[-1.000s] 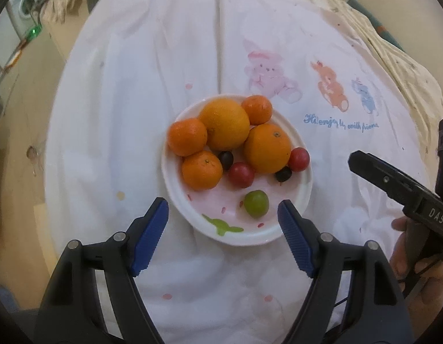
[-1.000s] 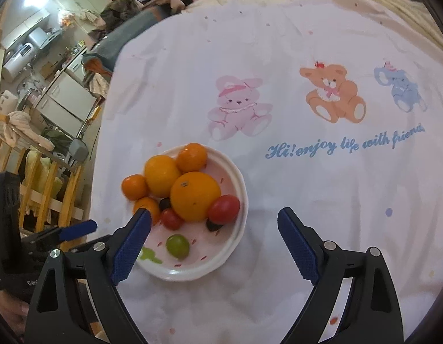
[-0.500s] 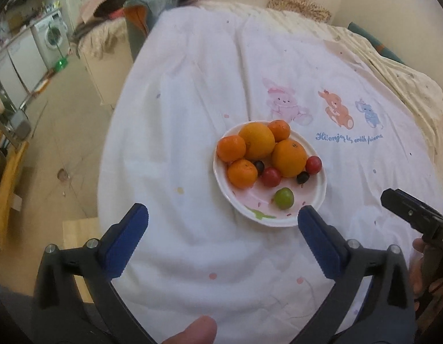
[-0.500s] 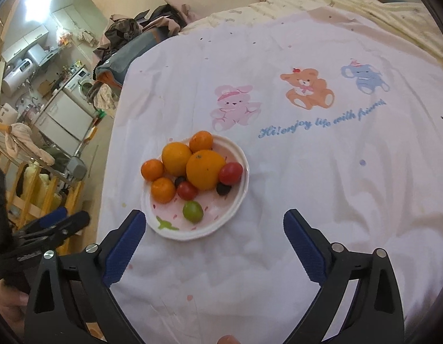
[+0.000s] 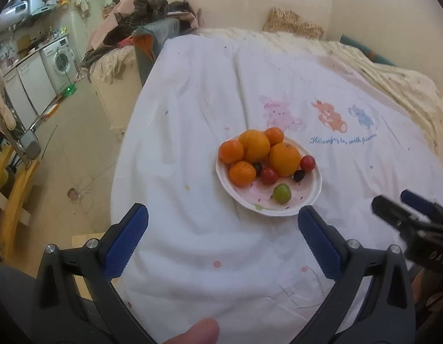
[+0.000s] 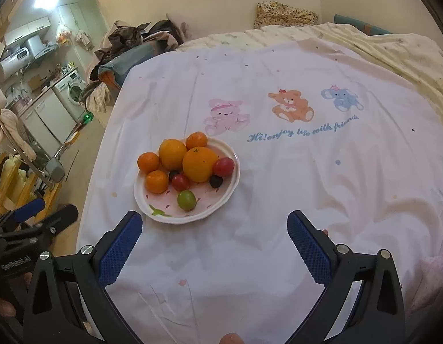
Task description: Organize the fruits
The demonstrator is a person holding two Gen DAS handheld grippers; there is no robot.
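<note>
A white plate [image 5: 310, 200] [image 6: 221, 209] sits on a white cartoon-print cloth and holds several oranges and tangerines [image 5: 284, 159] [image 6: 200, 164], red cherry tomatoes [image 5: 268, 176] [image 6: 223, 166], dark grapes [image 5: 299, 175] [image 6: 216, 181] and one green fruit [image 5: 281, 193] [image 6: 186, 200]. My left gripper [image 5: 223, 240] is open and empty, held back from the plate's near rim. My right gripper [image 6: 214, 246] is open and empty, near the plate's near-right side. The right gripper also shows at the right edge of the left wrist view [image 5: 405, 215], and the left gripper at the left edge of the right wrist view [image 6: 35, 218].
The cloth [image 6: 307, 172] covers a bed with a cream blanket [image 6: 393, 48] at the far right. The bed's left edge drops to a floor [image 5: 78, 143] with a washing machine [image 5: 60, 60], a laundry pile [image 5: 141, 20] and wooden furniture [image 5: 9, 172].
Both grippers have pulled back and up from the plate, so it looks smaller and farther. The jaws stay open and empty. The fruits have not moved.
</note>
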